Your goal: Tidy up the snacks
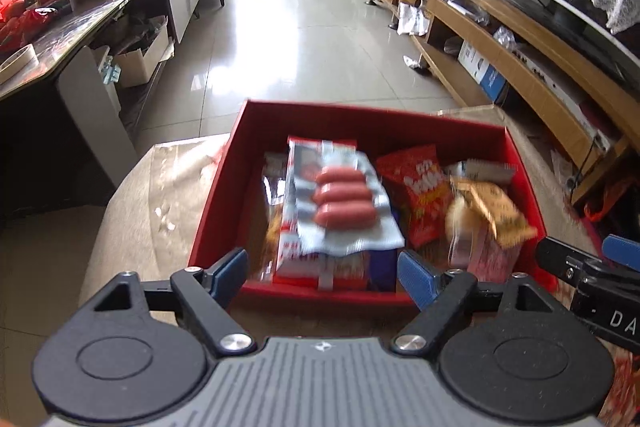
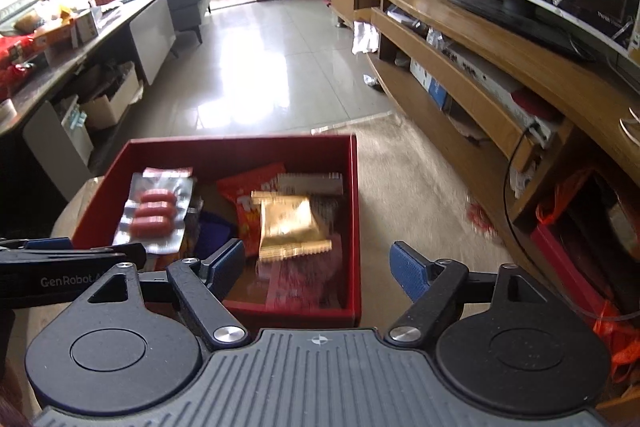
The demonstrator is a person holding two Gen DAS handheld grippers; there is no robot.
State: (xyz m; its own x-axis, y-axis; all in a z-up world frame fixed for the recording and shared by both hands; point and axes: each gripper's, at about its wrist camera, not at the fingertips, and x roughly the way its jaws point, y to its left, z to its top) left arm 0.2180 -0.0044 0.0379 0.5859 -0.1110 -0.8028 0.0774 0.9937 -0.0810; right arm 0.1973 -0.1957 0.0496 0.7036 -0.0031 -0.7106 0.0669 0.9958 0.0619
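A red box (image 1: 216,203) (image 2: 354,187) sits on a beige table and holds several snacks. A silver sausage pack (image 1: 344,203) (image 2: 154,213) lies on top at the left. A red snack bag (image 1: 424,199) (image 2: 248,203) and a gold packet (image 1: 496,211) (image 2: 290,223) lie to the right. My left gripper (image 1: 322,275) is open and empty, over the box's near edge. My right gripper (image 2: 318,269) is open and empty, over the box's near right corner. The right gripper also shows at the right edge of the left wrist view (image 1: 584,263).
The beige table (image 1: 132,219) (image 2: 412,179) ends just beyond the box. A wooden TV cabinet (image 2: 480,39) with a TV runs along the right. A cluttered dark table (image 1: 80,19) stands at the left. Tiled floor (image 1: 304,39) lies between them.
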